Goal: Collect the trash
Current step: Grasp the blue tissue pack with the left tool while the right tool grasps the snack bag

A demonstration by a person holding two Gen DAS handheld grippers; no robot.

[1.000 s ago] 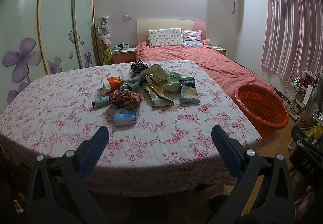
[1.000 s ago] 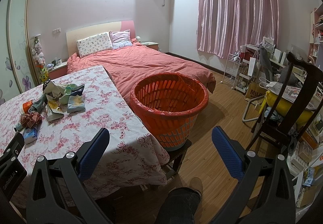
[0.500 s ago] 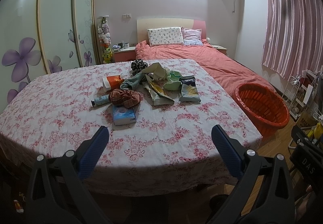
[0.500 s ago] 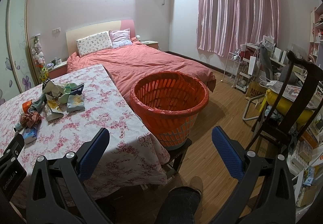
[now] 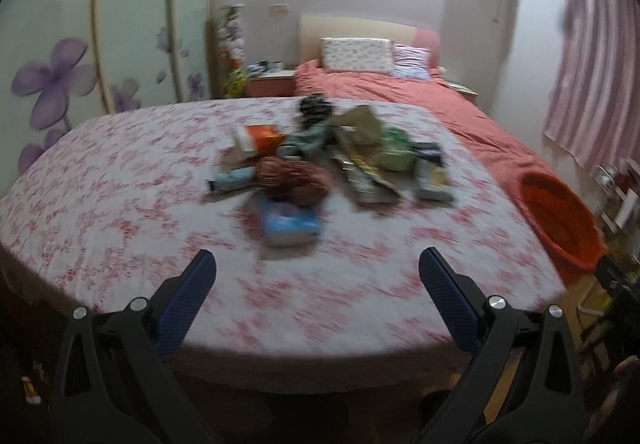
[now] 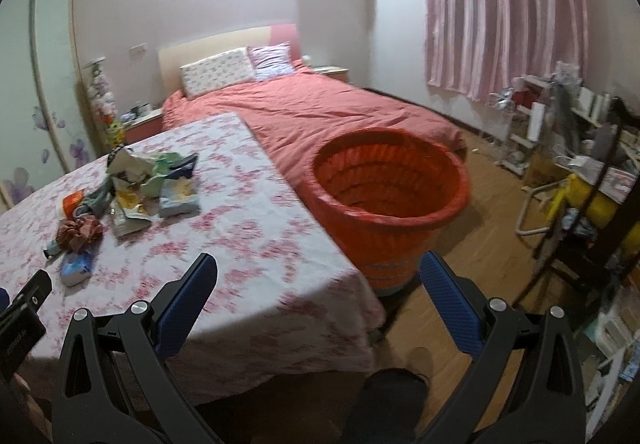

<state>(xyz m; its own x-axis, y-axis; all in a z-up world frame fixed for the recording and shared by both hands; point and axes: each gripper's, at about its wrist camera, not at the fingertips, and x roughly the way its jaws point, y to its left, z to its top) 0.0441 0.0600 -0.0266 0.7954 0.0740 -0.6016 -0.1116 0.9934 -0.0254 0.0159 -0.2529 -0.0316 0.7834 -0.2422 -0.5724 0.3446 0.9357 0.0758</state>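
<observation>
A heap of trash lies mid-table on the floral tablecloth: a blue tissue pack, a reddish checked cloth, an orange box, a small tube and several wrappers. The heap also shows in the right wrist view. My left gripper is open and empty above the table's near edge, short of the tissue pack. My right gripper is open and empty over the table's right corner, beside the orange basket.
The orange basket stands on the wooden floor at the table's right, also in the left wrist view. A bed with a red cover lies behind. A chair and cluttered shelves stand right. A wardrobe is left.
Both grippers have moved forward and closer to the table; the trash heap looks larger in the left view. Both views are blurred from motion. Both stay open.
</observation>
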